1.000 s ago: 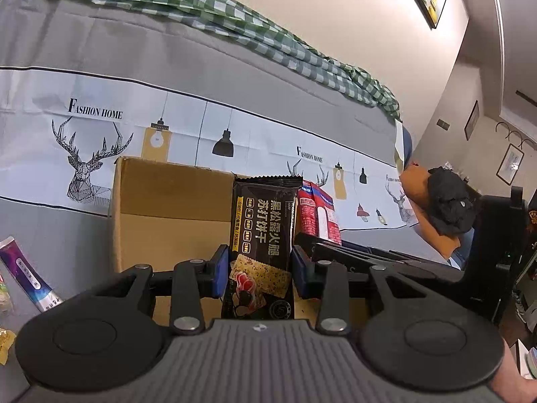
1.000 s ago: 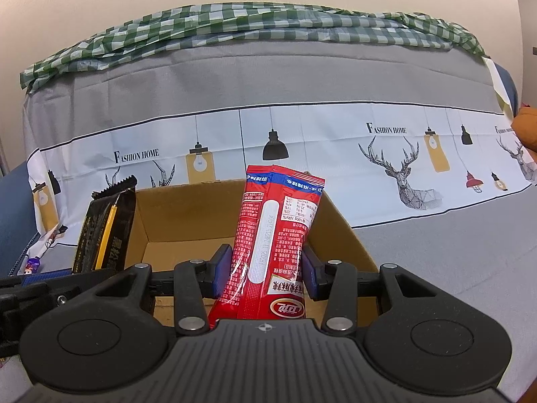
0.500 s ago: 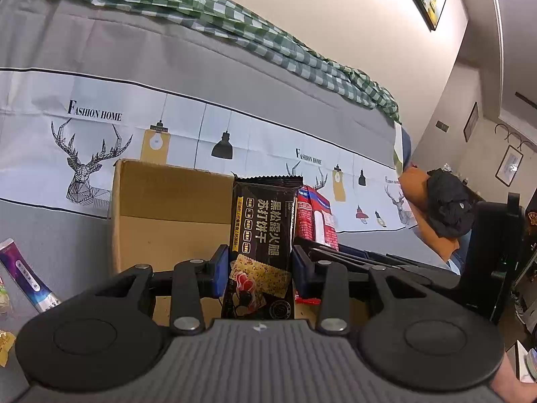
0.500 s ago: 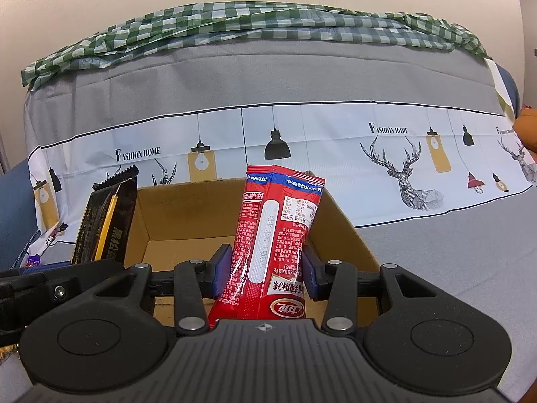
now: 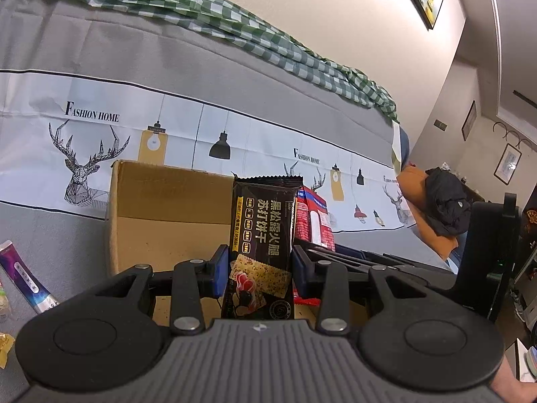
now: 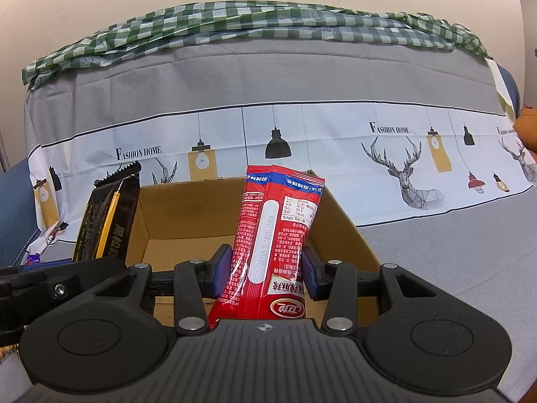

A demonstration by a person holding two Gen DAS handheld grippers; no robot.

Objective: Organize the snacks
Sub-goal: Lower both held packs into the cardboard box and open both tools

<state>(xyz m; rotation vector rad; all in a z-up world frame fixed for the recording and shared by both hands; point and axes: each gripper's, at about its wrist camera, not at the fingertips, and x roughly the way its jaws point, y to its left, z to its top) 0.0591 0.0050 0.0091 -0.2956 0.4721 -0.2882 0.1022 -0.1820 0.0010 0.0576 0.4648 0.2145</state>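
My left gripper [image 5: 261, 270] is shut on a black cracker packet [image 5: 265, 221], held upright over the near edge of an open cardboard box [image 5: 161, 208]. My right gripper [image 6: 266, 273] is shut on a red snack packet [image 6: 275, 235], also upright, above the same cardboard box [image 6: 188, 211]. The red packet [image 5: 315, 221] shows just right of the black one in the left wrist view. In the right wrist view the black packet [image 6: 107, 221] stands at the left, over the left gripper's body. What shows of the box's inside is bare.
A purple tube [image 5: 23, 278] and small wrappers [image 5: 5, 349] lie on the grey surface at the left. A sofa back with a deer-print cover [image 6: 402, 168] and a green checked cloth [image 6: 268, 23] rises behind the box. A black chair [image 5: 490, 252] stands at the right.
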